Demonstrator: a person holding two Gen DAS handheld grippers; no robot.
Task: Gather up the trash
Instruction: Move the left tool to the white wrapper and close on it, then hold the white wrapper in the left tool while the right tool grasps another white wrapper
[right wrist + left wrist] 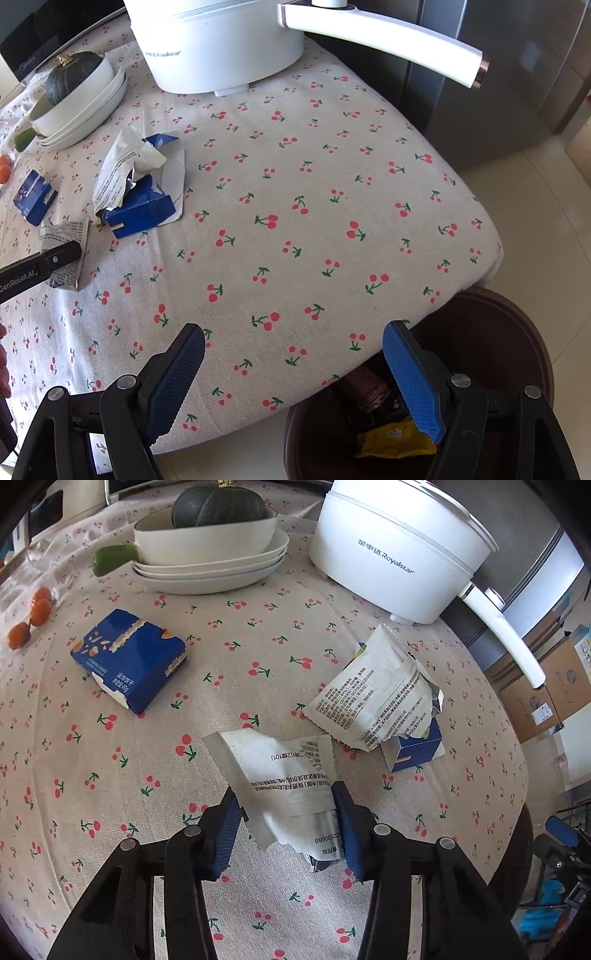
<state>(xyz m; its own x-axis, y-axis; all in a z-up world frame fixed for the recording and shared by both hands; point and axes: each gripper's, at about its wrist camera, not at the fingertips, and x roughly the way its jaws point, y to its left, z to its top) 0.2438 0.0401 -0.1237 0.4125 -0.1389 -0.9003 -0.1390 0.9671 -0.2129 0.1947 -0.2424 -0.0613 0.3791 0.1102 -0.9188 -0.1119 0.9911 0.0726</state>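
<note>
My left gripper (286,805) is shut on a torn white snack wrapper (284,771), just above the cherry-print tablecloth; it also shows in the right wrist view (64,236). A second white wrapper (373,694) lies over a small blue box (417,749) to the right, also seen in the right wrist view (125,166). A blue biscuit box (129,657) lies to the left. My right gripper (293,354) is open and empty, at the table's near edge above a dark brown trash bin (517,332) holding several wrappers.
A white Royalstar electric pot (399,550) with a long handle (388,44) stands at the back. A white pan with a green squash (218,506) sits on stacked plates (210,572). Small oranges (29,616) lie at far left. Cardboard boxes (546,690) stand beyond the table.
</note>
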